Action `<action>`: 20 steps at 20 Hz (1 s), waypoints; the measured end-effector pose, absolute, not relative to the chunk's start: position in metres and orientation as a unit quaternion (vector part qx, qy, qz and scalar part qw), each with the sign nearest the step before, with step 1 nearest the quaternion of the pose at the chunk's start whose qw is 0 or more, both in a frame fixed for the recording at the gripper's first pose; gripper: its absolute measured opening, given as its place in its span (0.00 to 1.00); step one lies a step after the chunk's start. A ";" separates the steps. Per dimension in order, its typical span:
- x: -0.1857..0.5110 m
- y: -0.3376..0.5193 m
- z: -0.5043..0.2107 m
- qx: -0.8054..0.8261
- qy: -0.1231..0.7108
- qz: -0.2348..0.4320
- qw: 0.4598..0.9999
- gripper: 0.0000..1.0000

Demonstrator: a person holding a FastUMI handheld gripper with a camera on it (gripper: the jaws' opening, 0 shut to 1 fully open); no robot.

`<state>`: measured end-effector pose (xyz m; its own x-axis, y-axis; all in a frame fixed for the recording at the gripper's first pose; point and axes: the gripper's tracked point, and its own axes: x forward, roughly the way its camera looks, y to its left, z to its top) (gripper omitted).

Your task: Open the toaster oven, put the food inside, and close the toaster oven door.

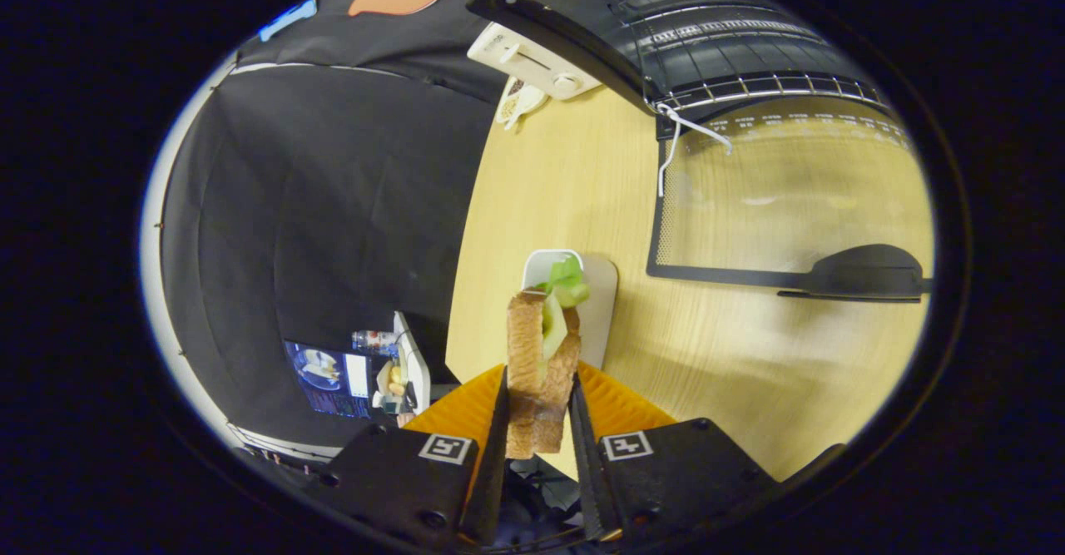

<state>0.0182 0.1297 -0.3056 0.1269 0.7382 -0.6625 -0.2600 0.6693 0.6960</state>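
The sandwich [539, 372], soft and light and easily squashed, is held by its bread sides in the closed gripper [537, 422], above the desk [566, 197] near the open toaster oven [707, 39].

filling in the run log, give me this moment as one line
stage: carrying food | gripper: shut on sandwich | toaster oven: door open, wire rack bare | white plate: beyond fingers on wooden table
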 end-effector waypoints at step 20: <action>0.014 0.122 -0.208 0.322 0.353 0.415 0.774 0.35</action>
